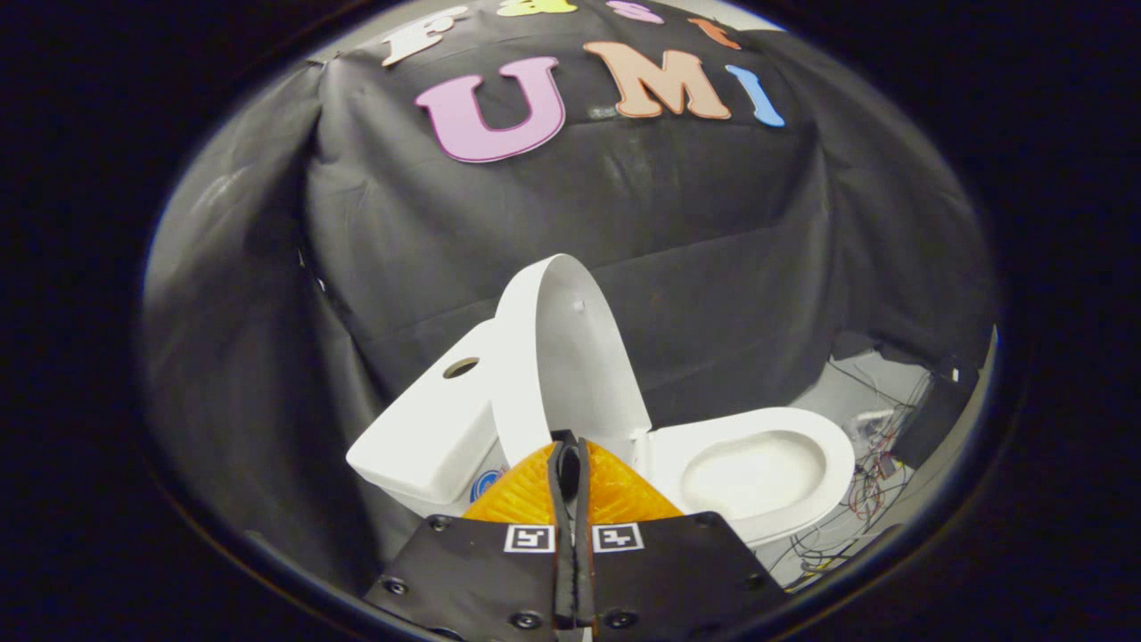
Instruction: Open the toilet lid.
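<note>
While the toilet lid [570, 357] stands raised and nearly upright at the centre of the frame, the gripper [570, 455] sits at the bottom centre with its two orange fingers [521, 499] pressed together, the black pads meeting along a narrow seam with nothing held between them. The lid rises directly beyond the fingertips, its lower edge just above them; whether the tips touch it cannot be told. The lid leans back toward the white tank [428, 437], which lies to the lower left of centre and shows a round hole on its top. The seat and bowl [758, 468] lie exposed to the lower right of the lid, beside the right finger. Loose wires [869, 486] trail on the floor at the right, beyond the bowl. Black cloth [401, 232] hangs behind the toilet.
</note>
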